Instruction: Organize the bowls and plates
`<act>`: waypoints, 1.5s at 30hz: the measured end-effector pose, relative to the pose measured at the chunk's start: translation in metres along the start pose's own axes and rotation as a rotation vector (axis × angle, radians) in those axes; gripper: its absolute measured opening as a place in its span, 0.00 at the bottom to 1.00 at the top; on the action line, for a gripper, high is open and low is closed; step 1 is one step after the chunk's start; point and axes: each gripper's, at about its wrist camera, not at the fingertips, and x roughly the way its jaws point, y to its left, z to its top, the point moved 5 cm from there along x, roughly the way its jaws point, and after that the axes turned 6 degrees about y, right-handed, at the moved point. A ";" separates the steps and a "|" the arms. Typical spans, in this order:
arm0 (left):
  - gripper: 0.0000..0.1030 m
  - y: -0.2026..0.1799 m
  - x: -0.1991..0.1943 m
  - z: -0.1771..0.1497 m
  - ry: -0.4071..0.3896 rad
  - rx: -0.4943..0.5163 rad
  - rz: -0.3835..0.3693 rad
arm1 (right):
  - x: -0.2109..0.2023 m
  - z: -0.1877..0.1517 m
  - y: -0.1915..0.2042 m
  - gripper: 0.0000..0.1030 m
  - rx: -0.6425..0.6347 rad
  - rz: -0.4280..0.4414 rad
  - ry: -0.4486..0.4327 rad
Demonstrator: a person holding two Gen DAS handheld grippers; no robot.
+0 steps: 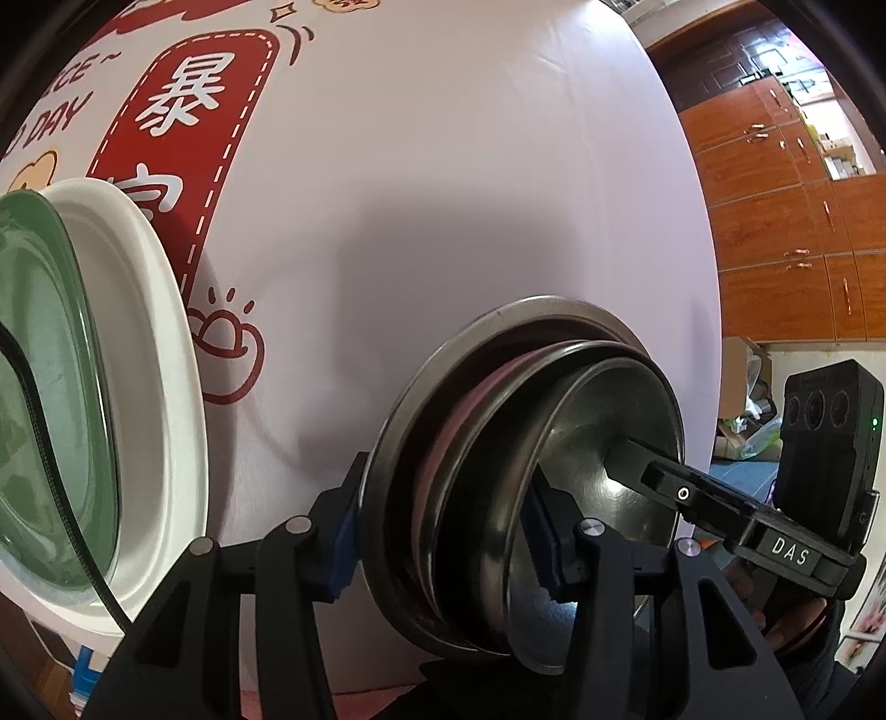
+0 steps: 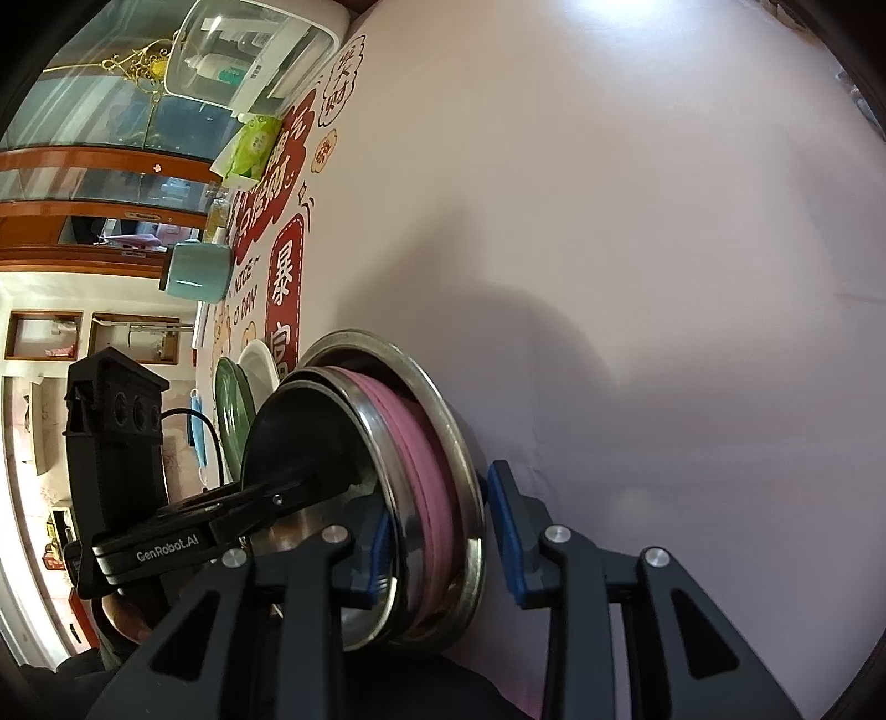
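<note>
A stack of dishes lies on the white tablecloth: a wide steel plate (image 1: 398,421) at the bottom, a pink plate (image 2: 415,443) on it, and steel bowls (image 1: 581,443) nested on top. My left gripper (image 1: 448,548) straddles the stack's near rim, one pad under the steel plate and one inside the top bowl, and both press on it. My right gripper (image 2: 443,543) straddles the opposite rim. Its inner pad is in the bowl, while its outer pad stands a little off the steel plate's edge. A green plate (image 1: 44,360) rests on a white plate (image 1: 149,332) to the left.
The tablecloth (image 1: 443,194) has red printed patches along its far-left side. A teal mug (image 2: 196,271), a green packet (image 2: 252,147) and a clear lidded box (image 2: 249,50) stand along that side. Wooden cabinets (image 1: 775,221) lie beyond the table's right edge.
</note>
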 end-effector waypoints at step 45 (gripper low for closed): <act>0.45 0.136 -0.128 -0.037 -0.212 0.007 -0.111 | 0.061 -0.021 0.158 0.29 -0.129 0.001 -0.005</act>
